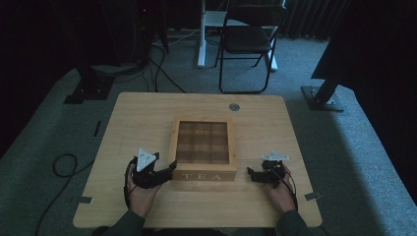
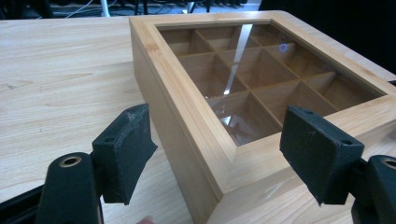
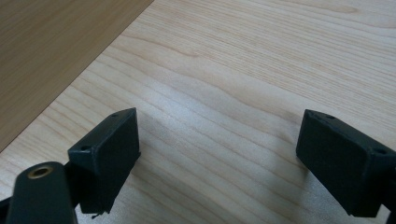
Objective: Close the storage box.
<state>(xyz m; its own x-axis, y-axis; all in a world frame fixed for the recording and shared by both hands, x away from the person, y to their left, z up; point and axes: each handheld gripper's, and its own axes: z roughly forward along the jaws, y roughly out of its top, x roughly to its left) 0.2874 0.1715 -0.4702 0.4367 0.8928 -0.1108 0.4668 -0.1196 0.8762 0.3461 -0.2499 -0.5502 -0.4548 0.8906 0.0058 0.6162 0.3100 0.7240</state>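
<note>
- The left claw [image 1: 169, 169] sat at the near-left corner of the tea box [image 1: 203, 147], held in the person's left hand [image 1: 141, 189].
- In the left gripper view its jaws stood wide and straddled that corner: one pad [image 2: 125, 147] hung beside the box's left wall above the table [image 2: 56, 74], the other [image 2: 317, 156] above the lid's front frame.
- Neither pad looked pressed against the wood, so nothing was gripped yet.
- The box lay in the middle of the table, front face with the word TEA towards the person, and its glass lid [image 2: 261, 74] was down, flush on the walls.
- Through the glass the nine compartments looked empty.
- Judged from this, the work was at its start: the left claw was placed at the box, but closing on the corner or lid edge, and lifting or steadying, was all left to do.
- The right claw [image 1: 252, 174] rested on the table just beside the box's near-right corner, apart from it, in the right hand [image 1: 281, 189].
- In the right gripper view its jaws also stood wide with bare table [image 3: 243, 84] between the pads, and the box wall [image 3: 51, 51] lay off to one side.
</note>
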